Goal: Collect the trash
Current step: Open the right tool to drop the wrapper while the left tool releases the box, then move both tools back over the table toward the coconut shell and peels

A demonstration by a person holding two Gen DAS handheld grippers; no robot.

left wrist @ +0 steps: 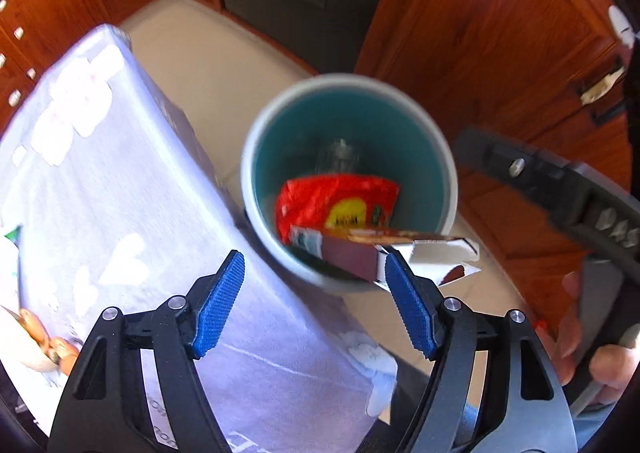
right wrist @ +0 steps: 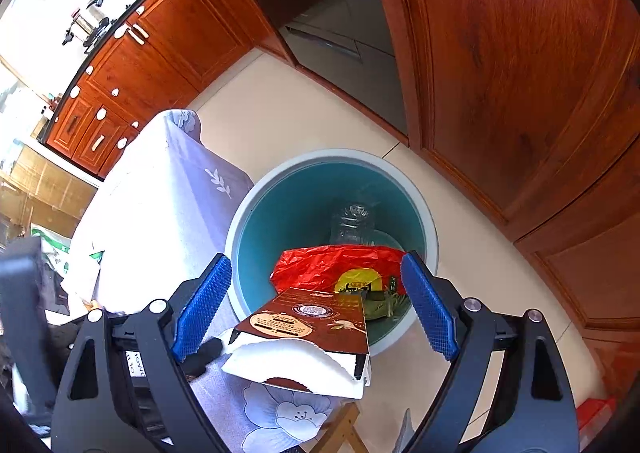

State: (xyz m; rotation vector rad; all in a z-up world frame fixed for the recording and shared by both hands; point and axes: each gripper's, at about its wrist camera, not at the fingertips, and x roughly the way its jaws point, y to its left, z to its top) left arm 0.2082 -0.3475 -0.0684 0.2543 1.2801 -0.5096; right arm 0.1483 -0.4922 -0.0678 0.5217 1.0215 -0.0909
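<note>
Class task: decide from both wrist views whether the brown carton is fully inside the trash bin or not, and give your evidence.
Not fully in. The brown carton lies tilted across the trash bin rim, its torn white end sticking out over the near edge.

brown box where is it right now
The brown box is over the near rim of the trash bin, between the open right gripper fingers, beside the red bag.

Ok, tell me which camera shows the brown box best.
The right wrist view: the brown box is sharp there, printed face and torn white end visible, above the bin rim. The left wrist view shows the box blurred and edge-on.
</note>
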